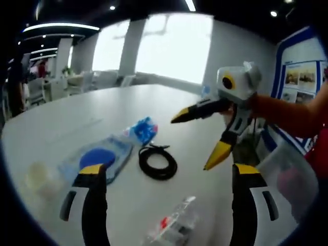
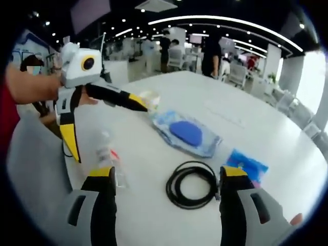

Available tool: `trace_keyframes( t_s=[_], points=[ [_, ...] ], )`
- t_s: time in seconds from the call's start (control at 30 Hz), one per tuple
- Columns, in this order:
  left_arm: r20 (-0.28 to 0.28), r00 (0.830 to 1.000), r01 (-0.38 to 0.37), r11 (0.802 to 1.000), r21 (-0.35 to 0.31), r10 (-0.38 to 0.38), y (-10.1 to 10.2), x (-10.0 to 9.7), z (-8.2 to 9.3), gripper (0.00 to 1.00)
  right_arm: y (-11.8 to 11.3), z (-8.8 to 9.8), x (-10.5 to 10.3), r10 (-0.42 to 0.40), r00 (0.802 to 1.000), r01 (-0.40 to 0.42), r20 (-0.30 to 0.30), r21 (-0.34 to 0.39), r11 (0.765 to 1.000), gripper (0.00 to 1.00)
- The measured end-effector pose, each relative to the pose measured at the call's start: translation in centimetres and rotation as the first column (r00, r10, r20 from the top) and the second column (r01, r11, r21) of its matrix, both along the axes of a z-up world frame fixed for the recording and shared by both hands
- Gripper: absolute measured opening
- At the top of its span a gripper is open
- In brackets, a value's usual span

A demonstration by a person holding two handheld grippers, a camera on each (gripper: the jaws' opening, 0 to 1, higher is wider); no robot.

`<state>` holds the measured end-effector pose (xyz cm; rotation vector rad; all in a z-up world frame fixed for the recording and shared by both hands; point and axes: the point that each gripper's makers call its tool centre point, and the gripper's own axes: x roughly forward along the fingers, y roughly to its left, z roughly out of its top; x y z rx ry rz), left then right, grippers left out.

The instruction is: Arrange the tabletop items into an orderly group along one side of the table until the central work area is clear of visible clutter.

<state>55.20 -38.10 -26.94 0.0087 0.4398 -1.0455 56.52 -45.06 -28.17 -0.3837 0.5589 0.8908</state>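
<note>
Both yellow-tipped grippers, left (image 1: 166,171) and right (image 2: 165,174), released and holding nothing; coiled black cable (image 1: 158,162) at frame centre on the white round table (image 1: 66,123), clear pouch with blue disc (image 1: 100,158) left of it.

White surface (image 2: 266,138) w/ coiled black cable (image 2: 192,184), clear pouch w/ blue disc (image 2: 187,133), small blue packet (image 2: 247,165), clear plastic pack (image 2: 106,154).

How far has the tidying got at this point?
Nothing looks grouped yet. The black coiled cable, the clear pouch with a blue item, the small blue packet and a clear plastic pack lie spread over the white table. Both jaws stand open: the left hand-held gripper and right hand-held gripper hold nothing. All the arranging is left.
</note>
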Motion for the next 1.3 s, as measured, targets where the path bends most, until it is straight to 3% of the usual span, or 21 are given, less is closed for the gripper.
trace_keyframes(
  t_s=[0.3, 0.53, 0.83, 1.03, 1.3],
  points=[
    [0.006, 0.998, -0.067, 0.998, -0.022, 0.067, 3.5, -1.1, 0.5, 0.99, 3.3, -0.3, -1.8, 0.108, 0.994, -0.108, -0.012, -0.059, 0.992, 0.83],
    [0.008, 0.993, -0.116, 0.993, -0.018, 0.116, 6.7, -2.5, 0.2, 0.99, 5.9, -1.4, -3.3, 0.204, 0.978, -0.208, -0.041, -0.115, 0.971, 0.83],
    [0.002, 0.981, -0.193, 0.980, -0.040, 0.193, 10.4, -3.9, -0.1, 0.99, 9.4, -3.1, -5.5, 0.332, 0.936, -0.349, -0.115, -0.185, 0.919, 0.82],
    [0.005, 0.978, -0.210, 0.976, -0.056, 0.211, 11.4, -4.7, 0.0, 0.99, 11.3, -4.0, -6.4, 0.387, 0.910, -0.411, -0.148, -0.210, 0.887, 0.82],
    [0.025, 0.979, -0.198, 0.977, -0.082, 0.201, 12.3, -6.9, 1.1, 0.99, 11.8, -5.6, -6.9, 0.424, 0.878, -0.472, -0.222, -0.254, 0.844, 0.81]
  ],
)
